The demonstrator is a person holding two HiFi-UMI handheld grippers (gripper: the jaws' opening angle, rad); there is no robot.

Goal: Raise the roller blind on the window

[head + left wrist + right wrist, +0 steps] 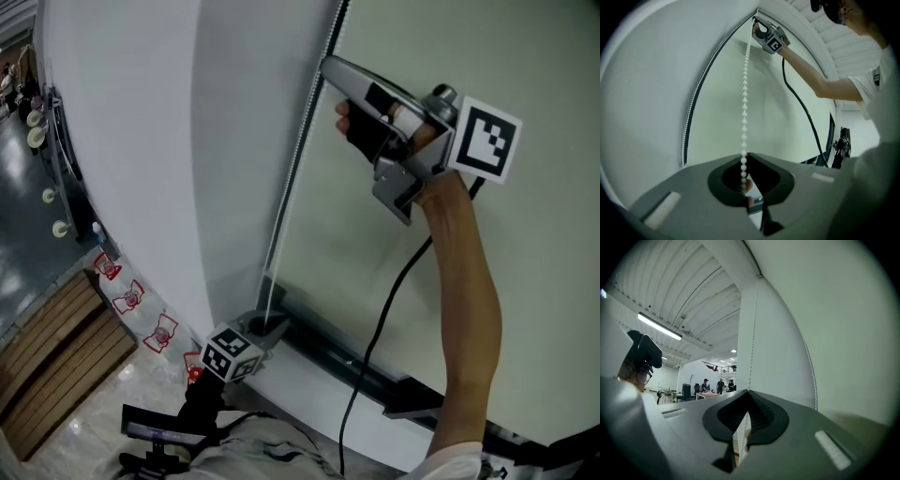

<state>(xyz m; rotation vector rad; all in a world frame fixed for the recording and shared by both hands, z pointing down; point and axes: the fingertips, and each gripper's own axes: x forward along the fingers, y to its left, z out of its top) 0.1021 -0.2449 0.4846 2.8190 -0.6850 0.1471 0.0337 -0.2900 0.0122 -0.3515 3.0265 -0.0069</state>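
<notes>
Although the head view obscures it, left tool [743,157] pinches bead chain [744,103]

White wall [122,141], smooth, bowed in the head view. Floor [23,234] grey and glossy, catching reflections. Slatted wooden platform [47,361] lies on it near the wall's foot. Dark frame rail [361,370] along the window's lower edge. Ceiling [693,291] white, ribbed; one long tube light [658,326] lit. Far off: people [720,385] by a surface [708,394], office chair [686,390] beside.
</notes>
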